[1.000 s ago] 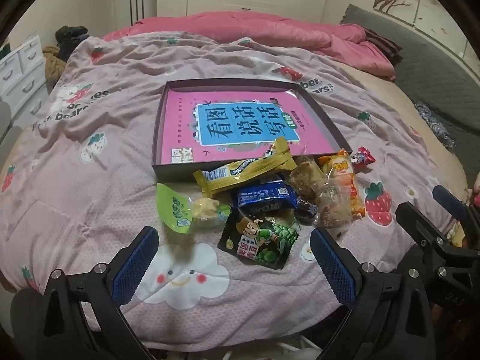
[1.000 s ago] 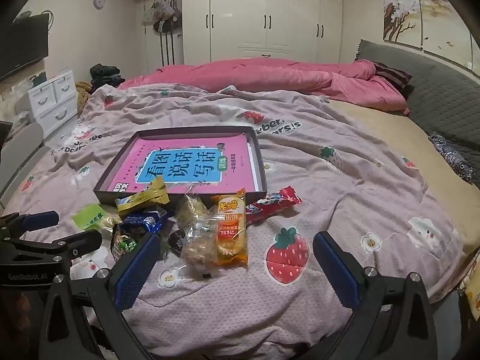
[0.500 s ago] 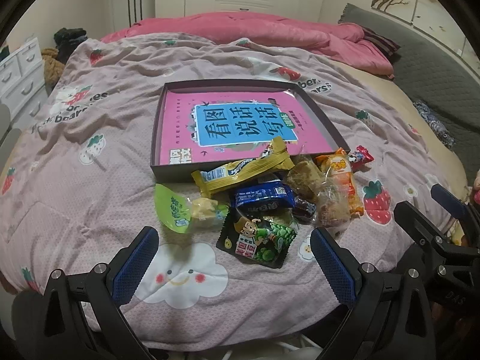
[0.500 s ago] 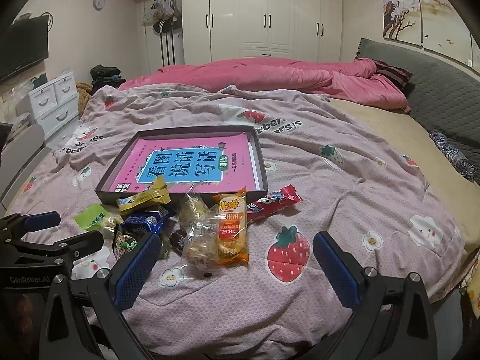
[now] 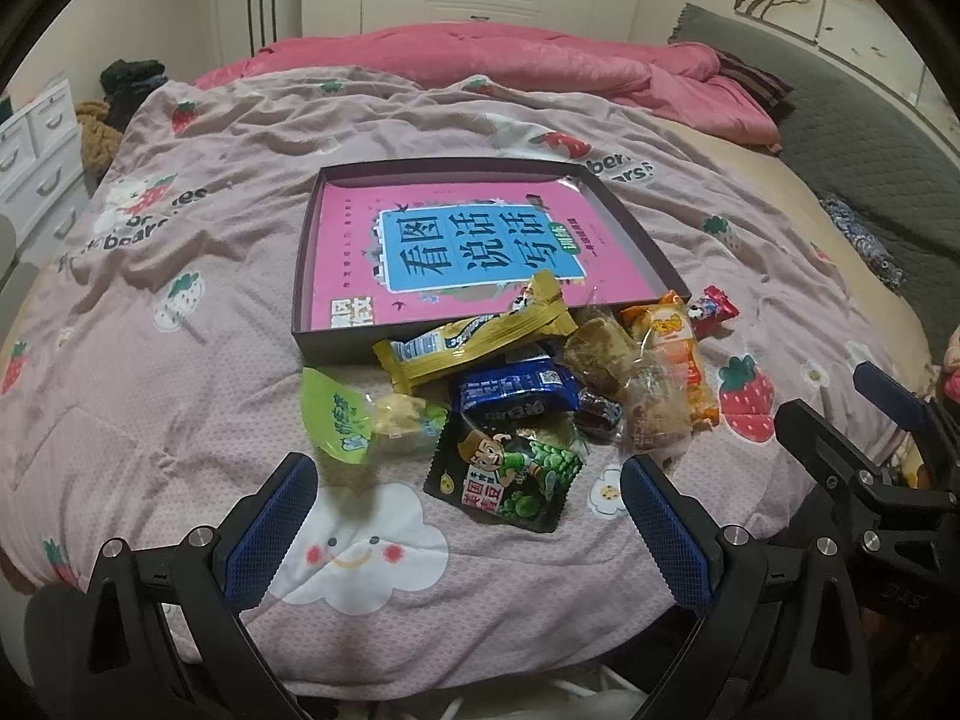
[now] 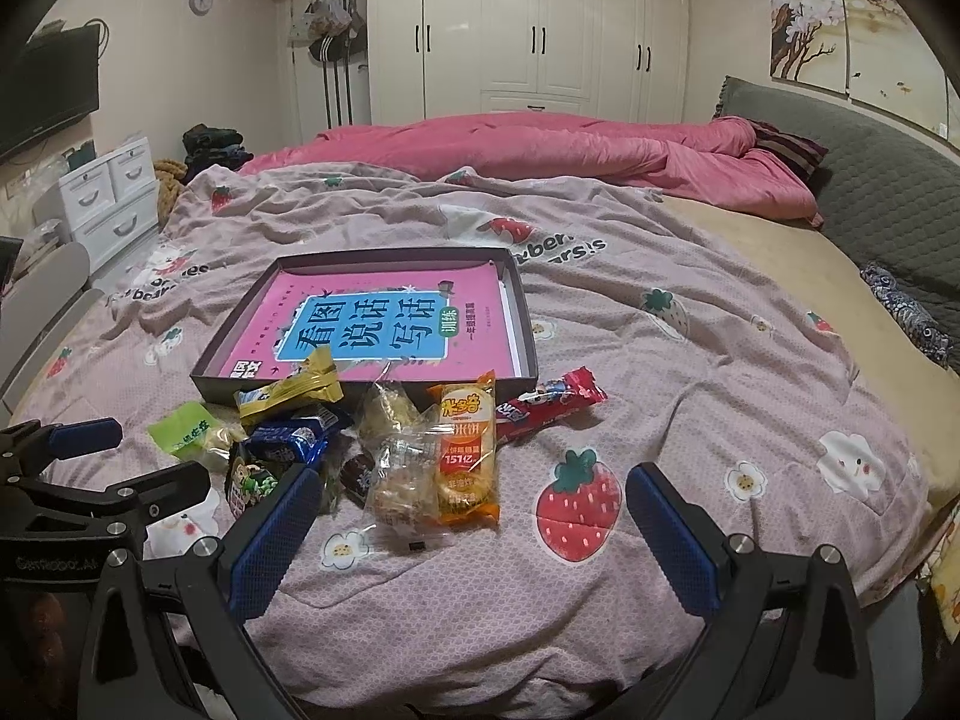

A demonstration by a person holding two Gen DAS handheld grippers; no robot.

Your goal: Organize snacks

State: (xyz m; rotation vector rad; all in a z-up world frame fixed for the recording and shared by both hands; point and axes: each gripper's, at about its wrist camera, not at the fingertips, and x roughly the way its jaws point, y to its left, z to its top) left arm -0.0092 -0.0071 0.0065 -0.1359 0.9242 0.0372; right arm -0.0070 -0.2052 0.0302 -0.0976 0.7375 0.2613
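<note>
A pile of snack packets lies on the bed in front of a shallow dark box (image 5: pixel 303 276) (image 6: pixel 525 324) holding a pink book. In the pile are a yellow bar (image 5: pixel 474 339), a blue packet (image 5: pixel 516 390), a green sachet (image 5: pixel 333 414), a black-green pea packet (image 5: pixel 507 471), an orange rice-cracker pack (image 6: pixel 465 450) and a red bar (image 6: pixel 549 402). My left gripper (image 5: pixel 468 531) is open and empty just short of the pea packet. My right gripper (image 6: pixel 471 531) is open and empty just short of the orange pack.
The bed has a strawberry-print quilt (image 6: pixel 690 390) and a pink duvet (image 6: pixel 540 144) bunched at the far side. A grey headboard (image 6: pixel 888 198) runs along the right. White drawers (image 6: pixel 108 198) stand on the left. The bed's near edge is under both grippers.
Both grippers have crept slightly toward the snack pile. Nothing on the bed has moved.
</note>
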